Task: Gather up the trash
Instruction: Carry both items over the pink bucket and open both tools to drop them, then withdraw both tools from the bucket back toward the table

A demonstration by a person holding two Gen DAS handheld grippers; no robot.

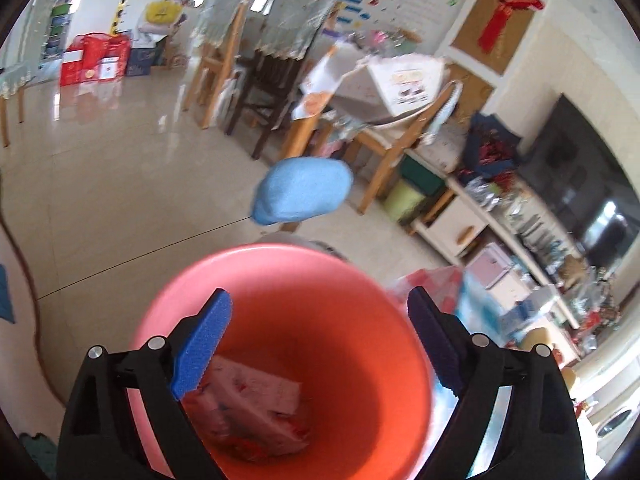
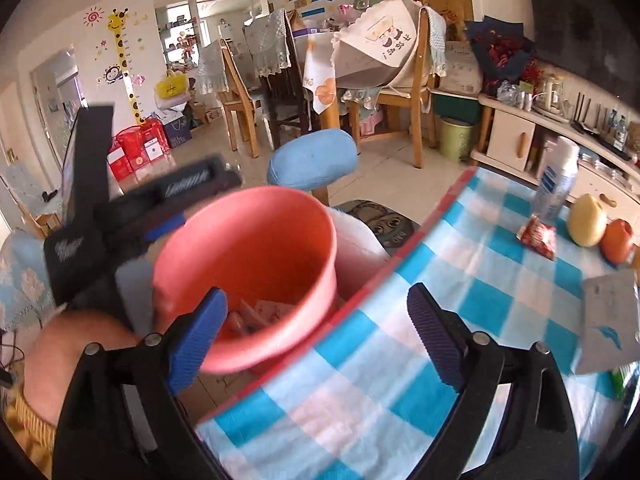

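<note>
A pink plastic bin (image 1: pixel 344 312) sits beside the checkered table (image 2: pixel 460 288); it also shows in the right wrist view (image 2: pixel 256 248). Inside it lie pink-white wrappers (image 1: pixel 252 404), also seen in the right wrist view (image 2: pixel 260 314). My left gripper (image 1: pixel 316 344) is open and empty above the bin's mouth; its body shows at the bin's left rim in the right wrist view (image 2: pixel 132 216). My right gripper (image 2: pixel 316 340) is open and empty, straddling the bin's rim and the table edge. A red snack packet (image 2: pixel 538 236) lies on the table.
On the table stand a spray can (image 2: pixel 558 180), a yellow pear-like fruit (image 2: pixel 588 220), an orange fruit (image 2: pixel 618 240) and a white card (image 2: pixel 608 320). A blue-cushioned stool (image 2: pixel 314 160) stands behind the bin. Wooden chairs (image 2: pixel 400 80) and a cabinet (image 2: pixel 516 136) stand farther back.
</note>
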